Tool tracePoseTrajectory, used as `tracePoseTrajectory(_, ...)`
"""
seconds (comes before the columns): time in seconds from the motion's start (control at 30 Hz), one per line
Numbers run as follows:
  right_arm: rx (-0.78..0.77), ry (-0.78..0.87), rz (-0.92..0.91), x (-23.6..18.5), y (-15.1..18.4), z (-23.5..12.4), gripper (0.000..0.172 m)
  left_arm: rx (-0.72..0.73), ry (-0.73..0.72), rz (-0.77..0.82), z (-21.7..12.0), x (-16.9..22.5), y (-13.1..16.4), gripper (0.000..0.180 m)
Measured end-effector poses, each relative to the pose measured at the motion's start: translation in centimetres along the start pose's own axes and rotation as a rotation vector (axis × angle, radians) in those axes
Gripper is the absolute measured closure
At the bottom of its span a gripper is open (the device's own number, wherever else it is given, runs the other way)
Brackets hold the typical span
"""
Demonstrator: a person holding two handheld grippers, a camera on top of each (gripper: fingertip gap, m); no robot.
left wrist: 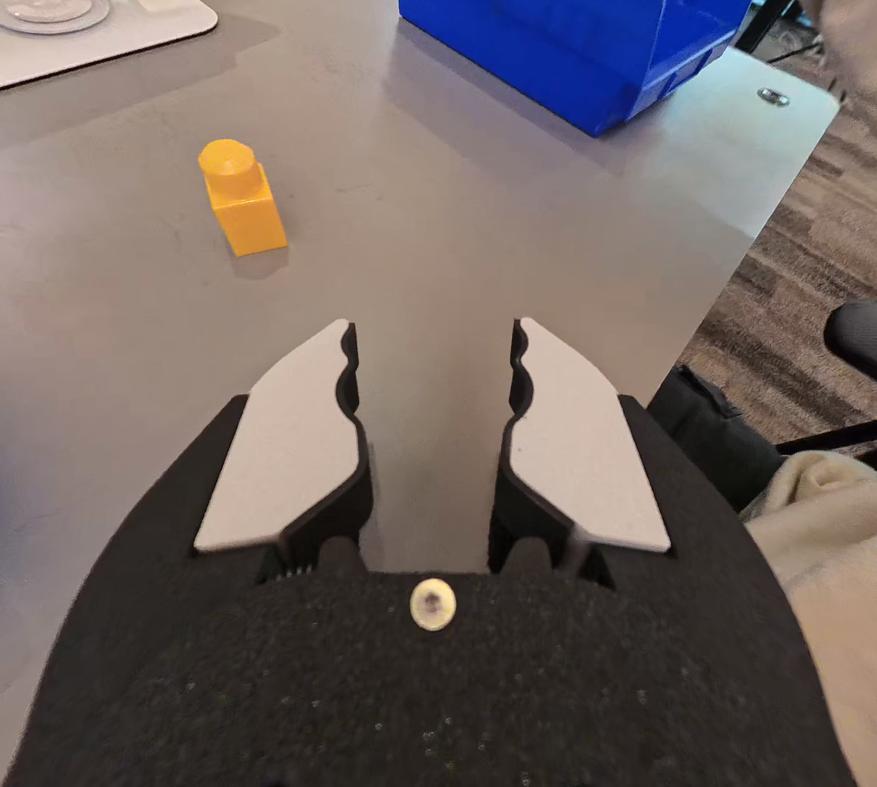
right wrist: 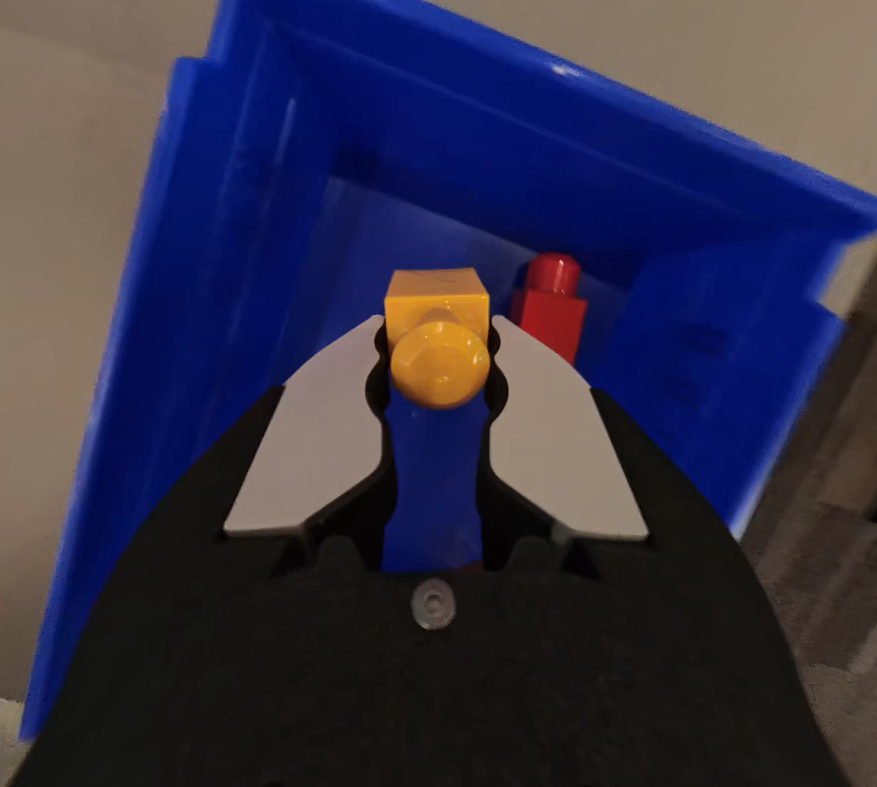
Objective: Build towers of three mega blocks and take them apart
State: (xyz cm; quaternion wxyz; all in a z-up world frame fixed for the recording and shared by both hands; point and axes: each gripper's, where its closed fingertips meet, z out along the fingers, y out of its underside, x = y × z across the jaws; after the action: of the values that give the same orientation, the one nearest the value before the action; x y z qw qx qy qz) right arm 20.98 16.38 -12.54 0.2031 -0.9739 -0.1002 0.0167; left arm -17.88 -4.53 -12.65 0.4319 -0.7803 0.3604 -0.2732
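Note:
My right gripper [right wrist: 437,332] is shut on a yellow mega block [right wrist: 439,339], its pads pressed on the block's two sides, its stud facing the camera. It holds the block over the inside of the blue bin [right wrist: 265,289]. A red mega block [right wrist: 550,303] lies in the bin just right of it. My left gripper [left wrist: 434,329] is open and empty above the grey table [left wrist: 427,194]. A second yellow mega block [left wrist: 241,199] stands upright on the table, ahead and to the left of the left gripper.
The blue bin [left wrist: 545,18] stands at the table's far right. A white mat with a clear round stand [left wrist: 95,18] lies at the far left. The table's right edge [left wrist: 759,232] drops to carpet; a dark chair [left wrist: 712,432] stands there.

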Motion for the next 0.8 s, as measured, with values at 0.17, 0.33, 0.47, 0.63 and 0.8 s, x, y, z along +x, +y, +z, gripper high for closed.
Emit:
tracePoseTrajectory(0.17,-0.18,0.003,0.022,1.0,-0.7,5.1,0.134,-0.012,-0.015,0.057,0.5,1.0,-0.4,0.118)
tracePoseTrajectory(0.33,-0.292,0.055,0.083,2.1,0.1,6.1,0.134,-0.033,-0.008,0.039,1.0,1.1,0.1,0.118)
tracePoseTrajectory(0.47,-0.294,0.048,0.099,2.3,0.4,6.7,0.134,-0.039,-0.006,0.016,1.2,0.7,0.6,0.118)
tracePoseTrajectory(0.63,-0.133,0.019,0.073,1.6,-0.8,4.4,0.107,-0.037,-0.008,0.006,1.1,0.4,0.6,0.118)
tracePoseTrajectory(0.8,0.383,-0.019,-0.006,-6.1,-2.8,-7.8,0.109,-0.009,-0.053,-0.006,0.2,-0.9,0.5,0.118)
